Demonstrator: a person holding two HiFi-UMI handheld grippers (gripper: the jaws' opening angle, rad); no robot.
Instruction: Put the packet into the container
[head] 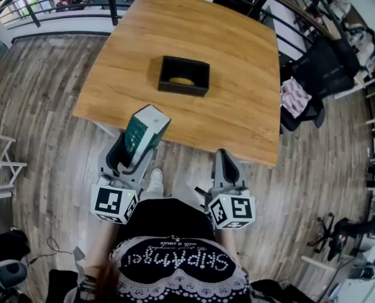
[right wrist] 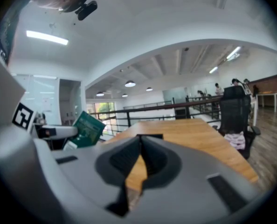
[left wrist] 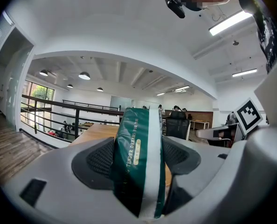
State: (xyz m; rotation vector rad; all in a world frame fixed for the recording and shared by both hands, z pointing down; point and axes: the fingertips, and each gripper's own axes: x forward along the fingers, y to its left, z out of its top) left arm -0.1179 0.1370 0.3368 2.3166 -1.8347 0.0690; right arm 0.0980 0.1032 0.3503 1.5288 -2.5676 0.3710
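Gripping green-and-white packet [left wrist: 137, 157]: left claw [head: 136, 150], jaws pressed against both its sides. Packet held tilted, top end leaned toward black container [head: 182, 88], on container's near-left side, apart from it. Container set on wooden desk [head: 238, 74], open top up; pale yellowish item seen inside, kind not made out. Right claw [right wrist: 140, 146] closed, jaw tips met, nothing held between them; kept on container's near-right side, well apart.

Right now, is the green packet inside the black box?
Out. The packet is clamped in the left gripper, held short of the black container on the table.
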